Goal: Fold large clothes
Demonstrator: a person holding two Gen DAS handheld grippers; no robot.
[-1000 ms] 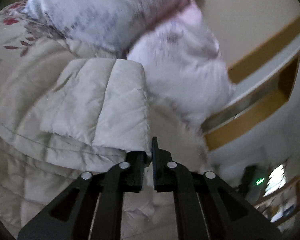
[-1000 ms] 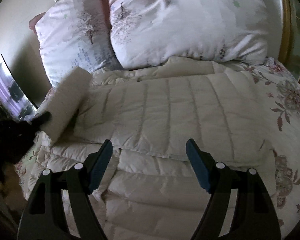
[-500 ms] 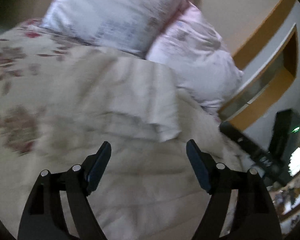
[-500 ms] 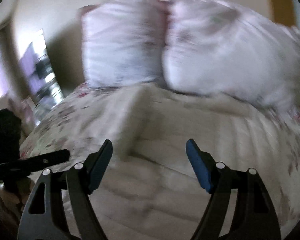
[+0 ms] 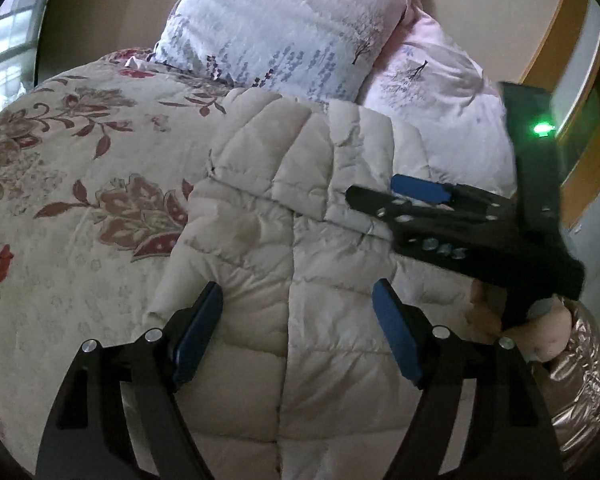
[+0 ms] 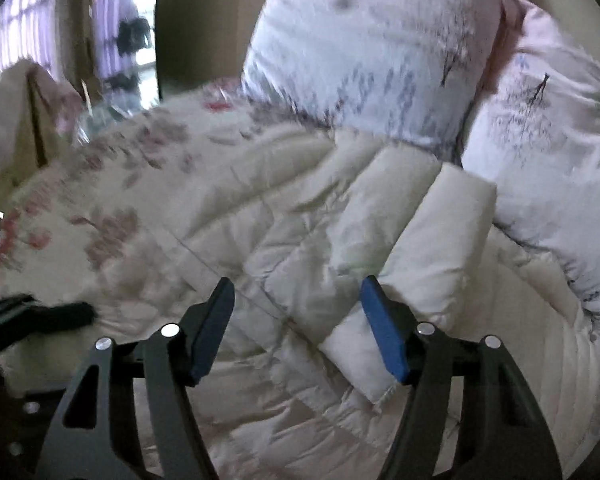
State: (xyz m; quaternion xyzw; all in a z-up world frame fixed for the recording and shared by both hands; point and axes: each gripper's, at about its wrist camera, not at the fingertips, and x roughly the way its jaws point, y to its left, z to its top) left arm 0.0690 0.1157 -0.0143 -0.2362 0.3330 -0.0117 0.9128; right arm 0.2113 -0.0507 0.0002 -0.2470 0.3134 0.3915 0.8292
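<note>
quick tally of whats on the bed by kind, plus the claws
puffer jacket: 1, cream, quilted, lying on the bedspread
pillows: 2, one lavender print, one pink
floral bedspread: 1
claws: 2, left claw and right claw, both open
total: 6

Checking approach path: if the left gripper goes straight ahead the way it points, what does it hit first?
Most likely the cream puffer jacket on the bed: the open left gripper points at its body, just below the folded-over sleeve. The right gripper sits off to the side, apparently clear, though depth is hard to judge.
</note>
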